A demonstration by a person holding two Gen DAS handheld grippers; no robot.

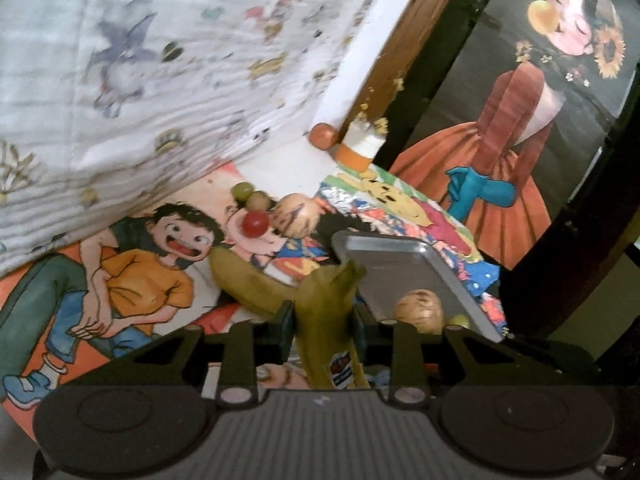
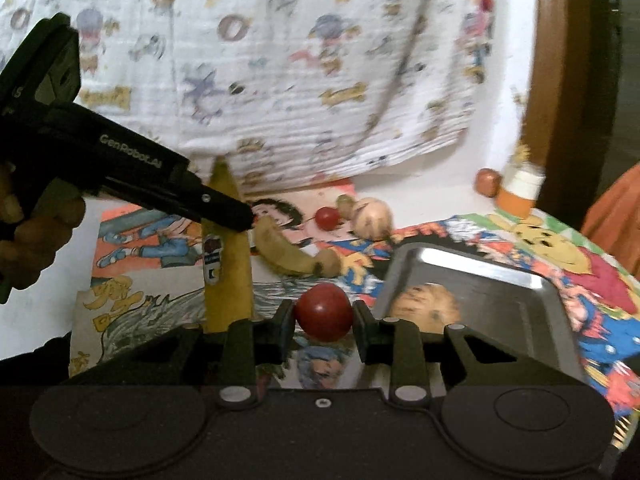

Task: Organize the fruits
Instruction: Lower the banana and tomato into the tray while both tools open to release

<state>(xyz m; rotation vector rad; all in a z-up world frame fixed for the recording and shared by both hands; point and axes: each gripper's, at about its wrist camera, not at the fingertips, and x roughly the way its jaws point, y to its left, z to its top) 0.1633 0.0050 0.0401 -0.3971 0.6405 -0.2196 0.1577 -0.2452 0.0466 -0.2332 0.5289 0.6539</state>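
My left gripper (image 1: 323,314) is shut on a yellow banana (image 1: 328,320) with a sticker; in the right wrist view the banana (image 2: 226,264) hangs upright from the left gripper (image 2: 248,218). My right gripper (image 2: 323,316) is shut on a red round fruit (image 2: 323,312), held beside the metal tray (image 2: 532,280). The tray (image 1: 404,264) holds a tan spotted fruit (image 1: 419,309) (image 2: 426,304) and a small green one (image 1: 459,320). On the cartoon mat lie a second banana (image 1: 248,280) (image 2: 288,254), a red fruit (image 1: 255,224) (image 2: 326,218), a tan fruit (image 1: 298,216) (image 2: 374,218) and small green fruits (image 1: 243,190).
A printed white cloth (image 1: 160,60) hangs behind the mat. An orange-and-white bottle (image 1: 358,148) and a small brown object (image 1: 324,136) stand by a wooden frame (image 1: 404,40). A picture of a girl in a red dress (image 1: 516,140) is at the right.
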